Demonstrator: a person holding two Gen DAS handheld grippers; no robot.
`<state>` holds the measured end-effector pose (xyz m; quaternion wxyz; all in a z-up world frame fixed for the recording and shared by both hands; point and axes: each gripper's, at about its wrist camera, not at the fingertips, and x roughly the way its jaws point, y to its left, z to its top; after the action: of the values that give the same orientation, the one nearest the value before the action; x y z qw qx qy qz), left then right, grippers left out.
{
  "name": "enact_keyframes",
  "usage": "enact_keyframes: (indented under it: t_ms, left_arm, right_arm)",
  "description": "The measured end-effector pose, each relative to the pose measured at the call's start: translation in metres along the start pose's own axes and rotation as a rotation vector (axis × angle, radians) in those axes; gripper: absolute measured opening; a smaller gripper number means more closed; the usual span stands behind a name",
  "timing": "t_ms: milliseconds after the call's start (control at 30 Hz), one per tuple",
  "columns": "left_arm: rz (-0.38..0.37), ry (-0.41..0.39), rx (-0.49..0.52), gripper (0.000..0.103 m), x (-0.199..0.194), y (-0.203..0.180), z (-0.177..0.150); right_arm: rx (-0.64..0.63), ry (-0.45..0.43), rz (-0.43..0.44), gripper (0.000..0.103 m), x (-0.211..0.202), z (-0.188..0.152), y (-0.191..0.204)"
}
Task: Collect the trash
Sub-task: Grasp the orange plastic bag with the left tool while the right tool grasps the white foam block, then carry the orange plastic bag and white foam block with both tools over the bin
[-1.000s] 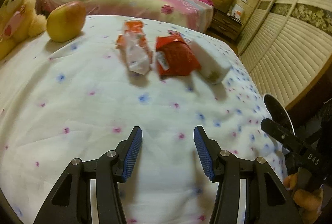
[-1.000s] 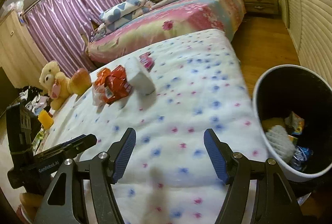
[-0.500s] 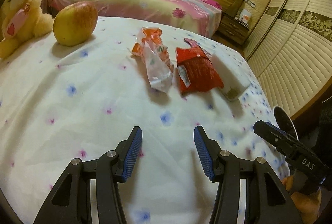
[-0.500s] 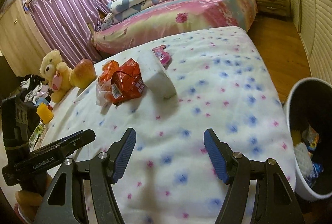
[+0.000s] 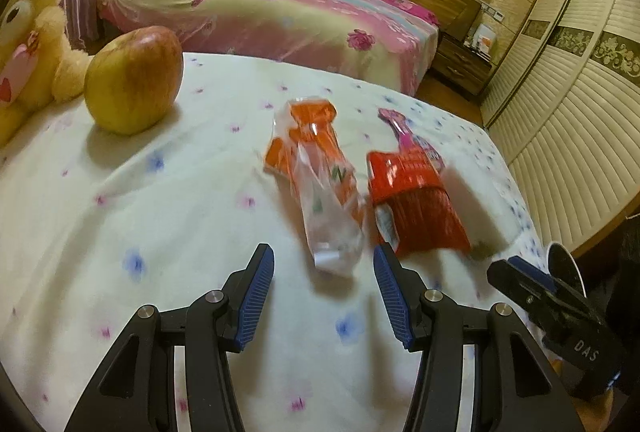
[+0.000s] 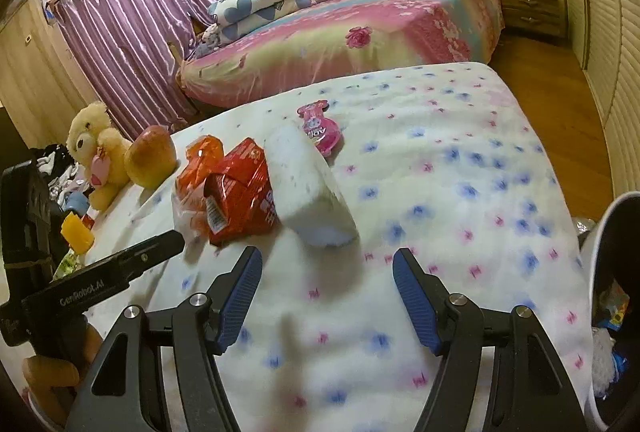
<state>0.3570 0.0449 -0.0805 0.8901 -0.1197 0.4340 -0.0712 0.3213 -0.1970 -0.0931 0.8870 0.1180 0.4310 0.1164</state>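
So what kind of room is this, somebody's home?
Most likely a home bedroom. A made bed with folded heart-print bedding stands behind, purple curtains hang by it, and a teddy bear sits on the flowered cloth where the wrappers lie.

Flowered bedspread (image 6: pixel 460 200) — wrappers (image 5: pixel 412 200), apple (image 5: pixel 134 86), teddy (image 6: pixel 94 148).

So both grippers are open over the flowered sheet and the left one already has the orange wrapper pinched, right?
Not pinched. In the left wrist view the left gripper is open and empty, with the orange wrapper lying on the sheet just ahead of it. The right gripper is open too.
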Motion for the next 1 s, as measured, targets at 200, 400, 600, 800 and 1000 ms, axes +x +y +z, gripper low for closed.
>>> enact_keyframes:
  t_ms: [200,400,600,800,1000]
  left_arm:
    - [0.001,0.016,0.012,0.046,0.018,-0.003,0.004]
    - [-0.012,0.024,0.024,0.026,0.021,0.000,0.002]
    - [-0.026,0.000,0.032,0.024,-0.003,0.003,-0.012]
    - [-0.055,-0.004,0.069,0.024,-0.024,-0.003,-0.031]
    - [-0.088,-0.006,0.095,0.024,-0.042,-0.012,-0.046]
  right_arm:
    - [0.001,-0.004,-0.004,0.069,0.008,0.007,0.002]
    - [-0.011,-0.003,-0.011,0.038,0.016,0.012,0.005]
    - [-0.002,-0.027,0.021,0.031,0.005,0.005,0.002]
    - [0.014,-0.042,0.025,0.031,-0.010,-0.008,0.001]
    - [0.045,-0.057,0.017,0.031,-0.030,-0.024,-0.007]
